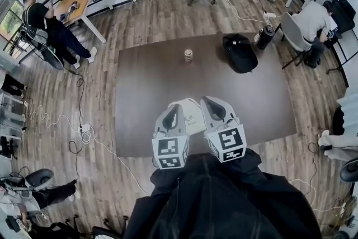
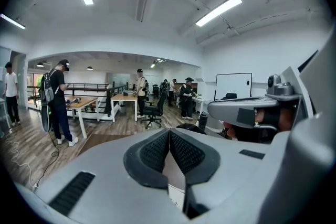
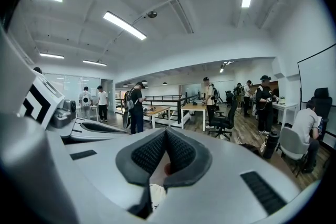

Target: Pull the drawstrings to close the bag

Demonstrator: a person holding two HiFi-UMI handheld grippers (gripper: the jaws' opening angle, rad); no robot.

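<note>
White bag [image 1: 191,115] on table [image 1: 140,81] between left gripper [image 1: 178,106] and right gripper [image 1: 206,99], long axis unclear, both grippers' fingers clenched together.

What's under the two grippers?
A white bag peeks out on the brown table. The left gripper and right gripper cover its sides, so the drawstrings are hidden.

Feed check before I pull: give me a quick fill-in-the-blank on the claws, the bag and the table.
1. The left claw and the right claw both have their jaws ____.
2. The white bag lies ____ the two claws.
3. In the head view, the can stands on the table to the ____ of the black backpack.
Missing words: shut; between; left.
</note>
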